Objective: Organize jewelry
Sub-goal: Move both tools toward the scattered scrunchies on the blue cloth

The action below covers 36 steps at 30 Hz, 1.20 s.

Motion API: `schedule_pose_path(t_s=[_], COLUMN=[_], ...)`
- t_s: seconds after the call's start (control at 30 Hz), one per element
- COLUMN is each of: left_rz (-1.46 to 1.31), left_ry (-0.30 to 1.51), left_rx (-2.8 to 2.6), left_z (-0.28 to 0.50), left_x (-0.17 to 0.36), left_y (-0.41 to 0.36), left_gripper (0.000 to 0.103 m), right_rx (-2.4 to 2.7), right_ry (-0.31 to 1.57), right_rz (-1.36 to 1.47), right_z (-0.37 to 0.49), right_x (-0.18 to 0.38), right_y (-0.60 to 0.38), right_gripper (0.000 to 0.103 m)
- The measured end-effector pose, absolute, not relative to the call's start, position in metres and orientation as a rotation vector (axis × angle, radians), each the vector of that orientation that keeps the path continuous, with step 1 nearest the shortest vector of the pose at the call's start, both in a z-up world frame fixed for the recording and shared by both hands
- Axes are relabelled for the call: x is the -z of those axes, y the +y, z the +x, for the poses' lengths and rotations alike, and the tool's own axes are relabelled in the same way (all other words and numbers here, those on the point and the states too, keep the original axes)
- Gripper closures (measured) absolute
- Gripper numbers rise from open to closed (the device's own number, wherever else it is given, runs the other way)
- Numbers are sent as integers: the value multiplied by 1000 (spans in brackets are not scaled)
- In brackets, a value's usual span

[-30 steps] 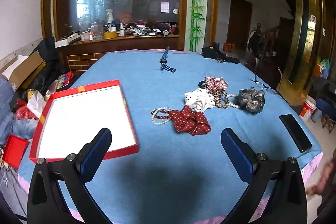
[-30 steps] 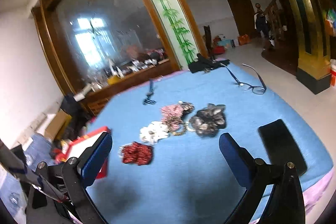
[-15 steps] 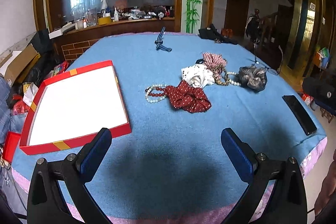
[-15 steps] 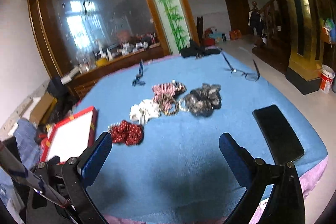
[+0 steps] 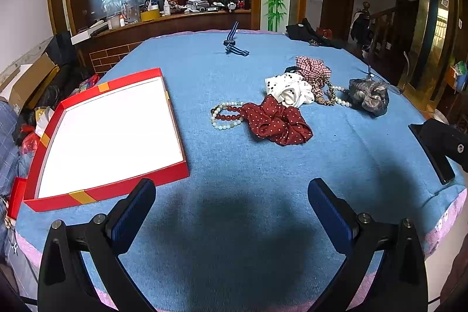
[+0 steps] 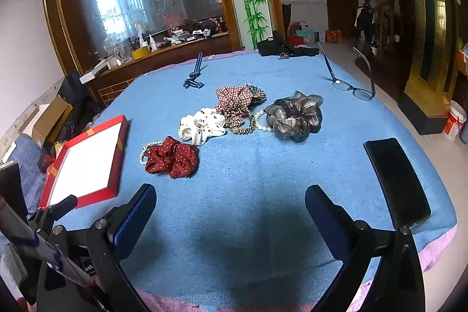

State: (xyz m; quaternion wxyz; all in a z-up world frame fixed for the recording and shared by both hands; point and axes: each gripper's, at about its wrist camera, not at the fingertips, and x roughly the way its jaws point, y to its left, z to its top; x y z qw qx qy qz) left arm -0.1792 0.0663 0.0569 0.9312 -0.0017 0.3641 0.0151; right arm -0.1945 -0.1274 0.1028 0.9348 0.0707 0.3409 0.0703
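Bare blue surface point(image 5: 234, 195) lies wide between its near edge and the jewelry point(image 5: 228, 114), which rests mid-surface beside the scrunchies point(image 5: 278, 122), right of the red box point(image 5: 108, 133), and my left tool point(image 5: 231, 212) and right tool point(image 6: 231, 215) hover over it, jaws apart, empty.

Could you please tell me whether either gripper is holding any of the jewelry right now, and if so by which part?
Nothing is held: the left gripper and right gripper are both open above bare blue tablecloth.
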Motion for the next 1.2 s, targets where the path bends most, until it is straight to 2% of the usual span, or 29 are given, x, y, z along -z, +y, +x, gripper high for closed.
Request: schedule_pose_path(t_s=[0.67, 1.0, 1.2], left_rz=[28, -176, -177], left_ry=[745, 857, 853], left_rx=[-29, 112, 118], left_z=[-167, -126, -118], left_x=[-58, -59, -64], left_y=[58, 82, 79], left_gripper=[0, 0, 1], right_rx=[-146, -134, -132], right_ry=[700, 763, 771], right_rz=[129, 221, 254], right_z=[-178, -128, -114], right_x=[-110, -118, -123], right_y=[-146, -199, -218], right_gripper=[0, 0, 0])
